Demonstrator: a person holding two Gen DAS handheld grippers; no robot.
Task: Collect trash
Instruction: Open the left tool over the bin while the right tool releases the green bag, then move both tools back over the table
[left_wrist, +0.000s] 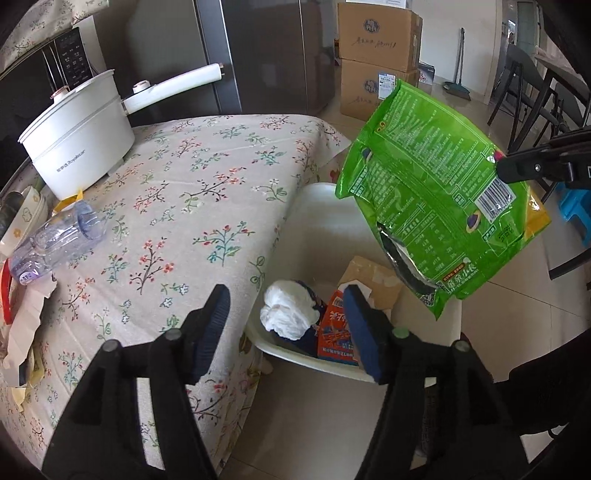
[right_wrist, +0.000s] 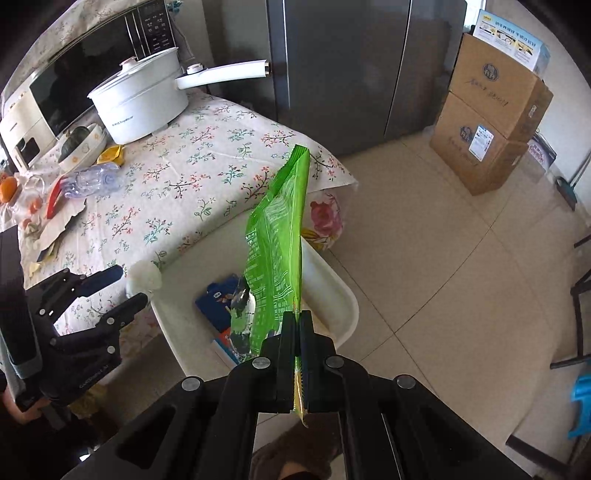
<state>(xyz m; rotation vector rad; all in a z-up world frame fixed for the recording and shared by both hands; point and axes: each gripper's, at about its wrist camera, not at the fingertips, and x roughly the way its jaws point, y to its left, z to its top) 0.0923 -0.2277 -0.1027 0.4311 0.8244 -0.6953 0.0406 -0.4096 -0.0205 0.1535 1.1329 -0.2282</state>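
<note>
My right gripper (right_wrist: 297, 317) is shut on a green snack bag (right_wrist: 277, 243) and holds it above the white bin (right_wrist: 343, 295) beside the table. The same bag (left_wrist: 439, 199) hangs over the bin (left_wrist: 325, 210) in the left wrist view, pinched at its right edge by the right gripper (left_wrist: 498, 162). My left gripper (left_wrist: 286, 299) is open and empty, over the table edge and the bin; it also shows in the right wrist view (right_wrist: 122, 286). In the bin lie a crumpled white tissue (left_wrist: 288, 310), a red-orange packet (left_wrist: 336, 336) and a piece of cardboard (left_wrist: 373, 280).
On the floral tablecloth (left_wrist: 184, 184) stand a white electric pot (left_wrist: 77, 147), a crushed clear plastic bottle (left_wrist: 55, 243), torn paper (left_wrist: 26, 321) and a bowl (right_wrist: 81, 147). A microwave (right_wrist: 74, 85) is behind. Stacked cardboard boxes (right_wrist: 491, 122) and a fridge (right_wrist: 343, 66) stand on the tiled floor.
</note>
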